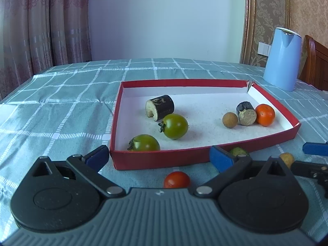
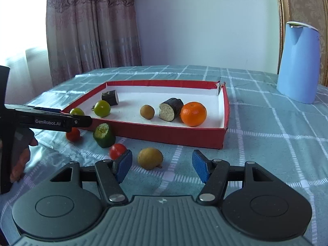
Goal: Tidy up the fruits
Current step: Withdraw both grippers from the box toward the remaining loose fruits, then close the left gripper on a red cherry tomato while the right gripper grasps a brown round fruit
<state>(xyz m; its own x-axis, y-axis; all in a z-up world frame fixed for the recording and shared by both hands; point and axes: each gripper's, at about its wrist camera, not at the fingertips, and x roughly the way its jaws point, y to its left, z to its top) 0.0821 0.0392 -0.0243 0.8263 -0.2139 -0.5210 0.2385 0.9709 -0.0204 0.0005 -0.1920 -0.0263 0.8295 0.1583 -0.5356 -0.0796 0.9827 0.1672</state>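
Observation:
A red box (image 1: 155,160) (image 2: 164,135) with a white floor holds two green tomatoes (image 1: 174,126), two dark cut pieces (image 1: 161,106), a small brown fruit (image 1: 230,119) and an orange (image 1: 265,114) (image 2: 193,113). On the cloth in front of it lie two red tomatoes (image 2: 73,134) (image 2: 117,150), a green cut piece (image 2: 104,134) and a yellowish fruit (image 2: 150,158). My left gripper (image 1: 160,157) is open, with a red tomato (image 1: 176,180) between its jaws. My right gripper (image 2: 162,165) is open just before the yellowish fruit.
A blue kettle (image 1: 281,58) (image 2: 298,62) stands at the back right on the checked teal tablecloth (image 1: 61,102). Curtains hang behind on the left. A wooden chair (image 1: 315,61) stands at the far right. The left gripper's side (image 2: 51,121) shows in the right wrist view.

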